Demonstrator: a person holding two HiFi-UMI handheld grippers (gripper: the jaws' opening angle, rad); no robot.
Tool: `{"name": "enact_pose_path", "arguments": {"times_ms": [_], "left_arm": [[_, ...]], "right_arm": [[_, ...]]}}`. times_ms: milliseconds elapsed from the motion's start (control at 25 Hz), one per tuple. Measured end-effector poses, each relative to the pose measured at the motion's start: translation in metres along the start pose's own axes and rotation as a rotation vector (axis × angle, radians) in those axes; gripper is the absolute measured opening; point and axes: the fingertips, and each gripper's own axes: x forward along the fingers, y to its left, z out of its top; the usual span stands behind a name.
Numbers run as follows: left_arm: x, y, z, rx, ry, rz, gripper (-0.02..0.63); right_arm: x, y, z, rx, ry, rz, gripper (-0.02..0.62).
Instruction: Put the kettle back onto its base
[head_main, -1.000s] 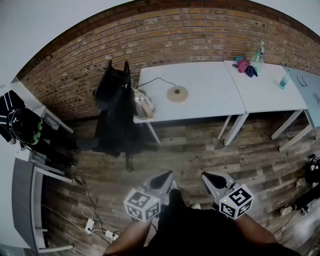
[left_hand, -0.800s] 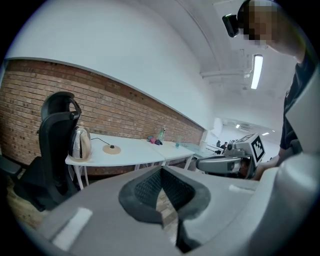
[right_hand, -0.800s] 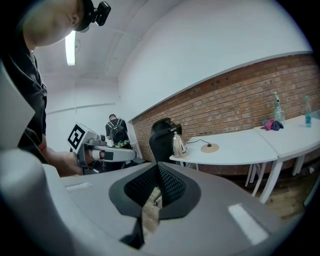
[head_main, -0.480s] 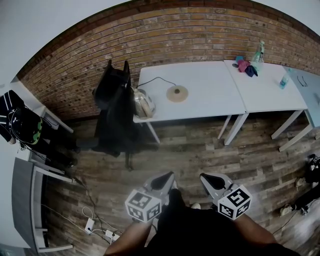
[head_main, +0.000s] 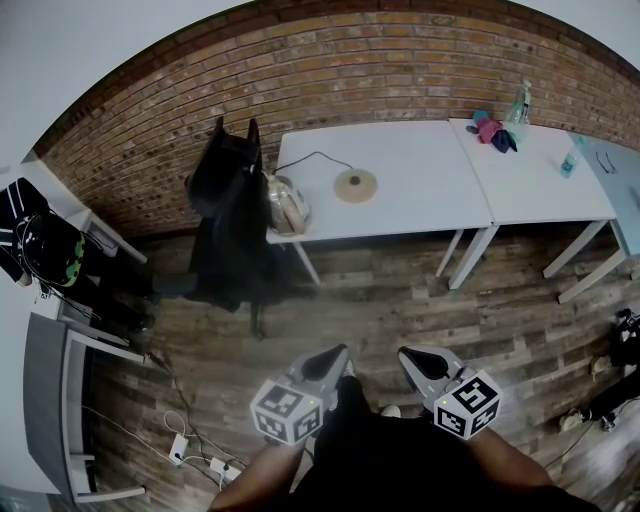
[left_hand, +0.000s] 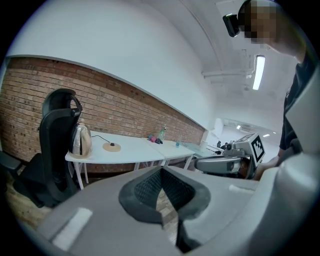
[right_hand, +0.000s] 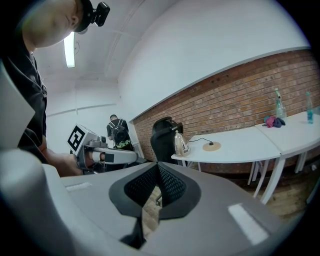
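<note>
The steel kettle stood on the front left corner of the white surface, off its base. The round tan base lay a little to the kettle's right and further back, apart from it, with a dark cord curving away from it toward the brick wall.

A black office chair stood at the left end of the surface, its tall back just beside the kettle. A stretch of wooden plank floor lay between the surface and both grippers.

The left gripper and right gripper were held low and close to the person's body, well apart from the surface and side by side. In the left gripper view the jaws of the left gripper were closed tip to tip with nothing between them. The right gripper showed the same in its own view: jaws together and empty.

A second white table adjoined the first on the right. At its back stood a clear spray bottle beside pink and blue cloths, and a small blue bottle stood further right. At the far left a dark bag sat on a chair, and a power strip with cables lay on the floor.
</note>
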Motion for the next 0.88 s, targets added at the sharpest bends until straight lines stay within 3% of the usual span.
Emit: {"name": "enact_pose_path", "arguments": {"times_ms": [880], "left_arm": [[0.003, 0.012, 0.0, -0.023, 0.008, 0.013, 0.001]], "right_arm": [[0.013, -0.003, -0.003, 0.018, 0.026, 0.015, 0.026]]}}
